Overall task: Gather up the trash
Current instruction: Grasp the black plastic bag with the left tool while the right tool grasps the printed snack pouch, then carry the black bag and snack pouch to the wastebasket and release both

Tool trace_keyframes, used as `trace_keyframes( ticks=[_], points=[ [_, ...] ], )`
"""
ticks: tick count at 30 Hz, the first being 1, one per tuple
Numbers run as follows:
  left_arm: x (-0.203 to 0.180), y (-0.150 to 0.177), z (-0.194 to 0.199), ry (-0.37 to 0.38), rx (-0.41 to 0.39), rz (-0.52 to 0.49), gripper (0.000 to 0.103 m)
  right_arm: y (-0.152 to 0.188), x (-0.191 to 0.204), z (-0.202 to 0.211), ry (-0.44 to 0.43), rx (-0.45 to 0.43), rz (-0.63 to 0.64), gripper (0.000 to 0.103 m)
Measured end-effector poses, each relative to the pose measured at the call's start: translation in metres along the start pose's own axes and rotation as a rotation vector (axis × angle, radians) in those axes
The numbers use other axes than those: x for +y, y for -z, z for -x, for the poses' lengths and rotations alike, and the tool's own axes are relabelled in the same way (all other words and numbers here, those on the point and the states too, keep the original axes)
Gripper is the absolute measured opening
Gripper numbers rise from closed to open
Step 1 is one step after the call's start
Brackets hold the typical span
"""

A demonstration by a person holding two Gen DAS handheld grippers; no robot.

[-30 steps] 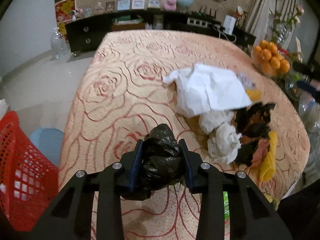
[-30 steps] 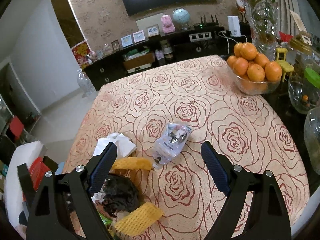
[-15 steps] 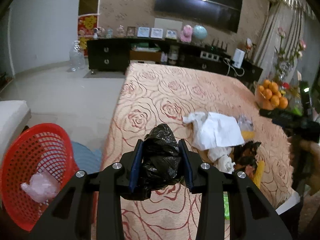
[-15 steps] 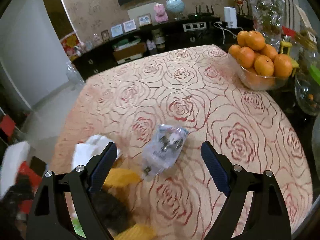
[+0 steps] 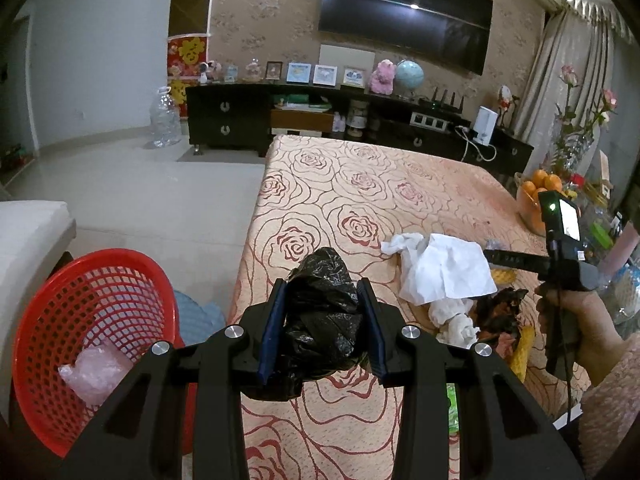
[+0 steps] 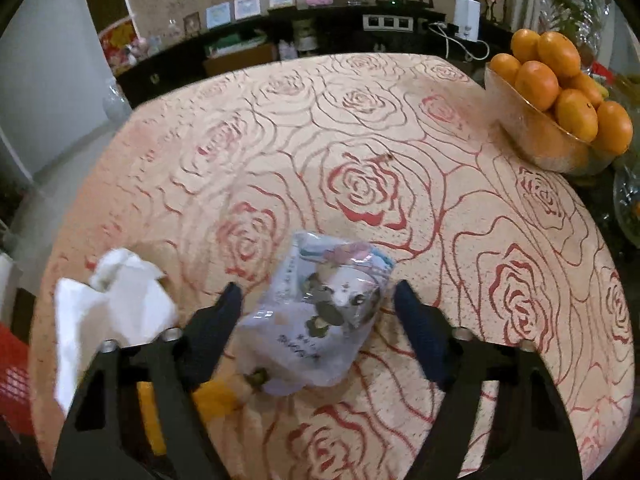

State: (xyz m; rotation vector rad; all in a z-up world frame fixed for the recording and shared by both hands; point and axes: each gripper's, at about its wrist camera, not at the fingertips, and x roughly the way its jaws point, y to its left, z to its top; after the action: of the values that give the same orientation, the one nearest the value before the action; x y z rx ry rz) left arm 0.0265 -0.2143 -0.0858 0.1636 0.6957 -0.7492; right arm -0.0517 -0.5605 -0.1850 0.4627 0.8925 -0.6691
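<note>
My left gripper [image 5: 322, 320] is shut on a crumpled black plastic bag [image 5: 324, 320] and holds it above the table's left edge. A red mesh basket [image 5: 48, 320] stands on the floor at lower left, with a pink plastic wad [image 5: 92, 372] inside. My right gripper [image 6: 318, 328] is open, its jaws on either side of a clear printed wrapper [image 6: 320, 316] that lies on the rose-patterned tablecloth [image 6: 360, 140]. White paper tissues [image 5: 440, 272] lie beside it and also show in the right wrist view [image 6: 112, 304]. Dark and yellow scraps [image 5: 500, 320] lie behind them.
A glass bowl of oranges [image 6: 560, 104] stands at the table's far right. A black cabinet [image 5: 240, 120] with frames and a globe lines the back wall. A light blue object [image 5: 196, 316] sits on the floor by the basket. A white sofa edge [image 5: 32, 232] is at left.
My left gripper has risen and drawn back to the left with the black bag, so the red basket has come into view. My right gripper has moved down and forward around the wrapper.
</note>
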Motion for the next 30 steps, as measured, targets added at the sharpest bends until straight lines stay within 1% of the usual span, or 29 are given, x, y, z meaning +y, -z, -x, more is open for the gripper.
trace_keyframes(
  ticks=[3,5,9,15,19,30],
  points=[
    [0.001,-0.001,-0.001,-0.005,0.005,-0.001,0.034,0.003,-0.002,-0.006,0.005,0.012,0.003,0.054],
    [-0.001,-0.002,-0.002,-0.008,0.006,-0.002,0.034,0.003,-0.001,-0.005,0.014,0.004,0.011,0.052],
    [-0.002,-0.002,-0.004,-0.018,0.003,-0.001,0.034,0.005,0.000,0.001,0.002,-0.003,0.009,0.045],
    [0.003,-0.004,-0.001,-0.034,-0.010,0.017,0.034,0.005,-0.006,0.023,-0.036,-0.042,-0.018,0.044],
    [0.006,-0.006,0.003,-0.038,-0.024,0.025,0.034,0.004,-0.009,0.045,-0.078,-0.078,-0.045,0.044],
    [0.012,-0.007,0.010,-0.062,-0.042,0.042,0.034,0.006,0.008,0.101,-0.150,-0.178,-0.027,0.044]
  ],
)
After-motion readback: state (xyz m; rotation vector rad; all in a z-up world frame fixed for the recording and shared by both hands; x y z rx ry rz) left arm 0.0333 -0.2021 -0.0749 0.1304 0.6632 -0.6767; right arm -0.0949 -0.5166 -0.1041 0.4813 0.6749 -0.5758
